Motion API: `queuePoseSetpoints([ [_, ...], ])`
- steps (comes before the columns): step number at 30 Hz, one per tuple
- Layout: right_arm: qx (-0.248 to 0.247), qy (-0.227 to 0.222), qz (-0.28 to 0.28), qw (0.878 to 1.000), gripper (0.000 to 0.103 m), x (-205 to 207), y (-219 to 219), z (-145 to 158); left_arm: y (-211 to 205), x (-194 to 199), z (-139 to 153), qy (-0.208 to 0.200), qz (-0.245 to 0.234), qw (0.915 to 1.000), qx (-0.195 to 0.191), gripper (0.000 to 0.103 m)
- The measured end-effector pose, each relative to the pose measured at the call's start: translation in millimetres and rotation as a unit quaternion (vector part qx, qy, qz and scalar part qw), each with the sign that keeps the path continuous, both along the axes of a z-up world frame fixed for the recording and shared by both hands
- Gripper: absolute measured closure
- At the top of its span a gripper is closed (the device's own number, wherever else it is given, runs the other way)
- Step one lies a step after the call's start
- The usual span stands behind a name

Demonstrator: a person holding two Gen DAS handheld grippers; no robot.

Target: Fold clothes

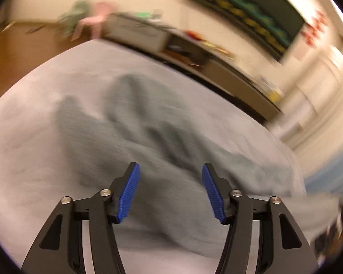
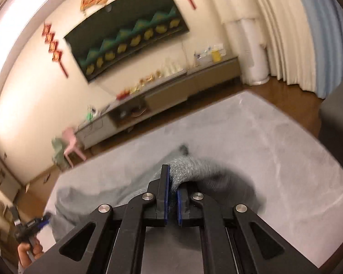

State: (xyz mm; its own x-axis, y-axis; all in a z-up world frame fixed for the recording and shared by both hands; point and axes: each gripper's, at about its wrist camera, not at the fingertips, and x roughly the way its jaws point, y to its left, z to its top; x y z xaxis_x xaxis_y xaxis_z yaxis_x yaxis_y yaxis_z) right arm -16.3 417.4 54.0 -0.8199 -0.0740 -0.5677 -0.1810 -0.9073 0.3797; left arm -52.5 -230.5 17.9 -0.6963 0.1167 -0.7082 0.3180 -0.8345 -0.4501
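A grey-green garment (image 1: 135, 141) lies crumpled on a light grey table (image 1: 29, 125). My left gripper (image 1: 170, 171) is open and empty, hovering over the garment's near part; the view is motion-blurred. In the right wrist view, my right gripper (image 2: 173, 182) is shut on a fold of the grey garment (image 2: 194, 166) and lifts it above the table (image 2: 274, 141). The left gripper (image 2: 34, 225), held by a hand, shows at the lower left edge of that view.
A long low cabinet (image 2: 162, 96) with small items runs along the far wall under a dark picture (image 2: 128, 29). A pink chair (image 2: 72, 145) stands at the cabinet's left end. A dark block (image 2: 338, 123) sits beyond the table's right edge. Wooden floor surrounds the table.
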Motion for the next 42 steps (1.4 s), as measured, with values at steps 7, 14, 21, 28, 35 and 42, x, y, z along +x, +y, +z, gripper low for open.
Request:
queuePoseSetpoints([
  [7,-0.122,-0.136,-0.031,0.983,0.093,5,40,-109,-81,20,-26,-0.023,0.117,0.9881,0.098,0.042],
  [14,-0.159,-0.139,-0.034,0.977,0.074,3,62,-136,-56,10,-20,-0.020,0.098,0.9932,0.061,0.026],
  [21,-0.100,-0.170,0.001,0.980,0.097,-68,38,-137,-54,-52,-15,-0.020,0.109,0.9930,0.040,0.094],
  [28,-0.057,0.021,0.015,0.998,0.097,-67,49,23,-87,-26,136,0.166,0.055,0.9784,0.109,0.096],
  [35,-0.027,-0.059,0.050,0.997,0.091,-26,47,-16,-114,72,74,0.086,0.007,0.9946,0.058,0.095],
  [42,-0.020,-0.226,0.000,0.974,0.070,17,64,-149,-129,123,-52,-0.073,-0.005,0.9938,0.084,0.093],
])
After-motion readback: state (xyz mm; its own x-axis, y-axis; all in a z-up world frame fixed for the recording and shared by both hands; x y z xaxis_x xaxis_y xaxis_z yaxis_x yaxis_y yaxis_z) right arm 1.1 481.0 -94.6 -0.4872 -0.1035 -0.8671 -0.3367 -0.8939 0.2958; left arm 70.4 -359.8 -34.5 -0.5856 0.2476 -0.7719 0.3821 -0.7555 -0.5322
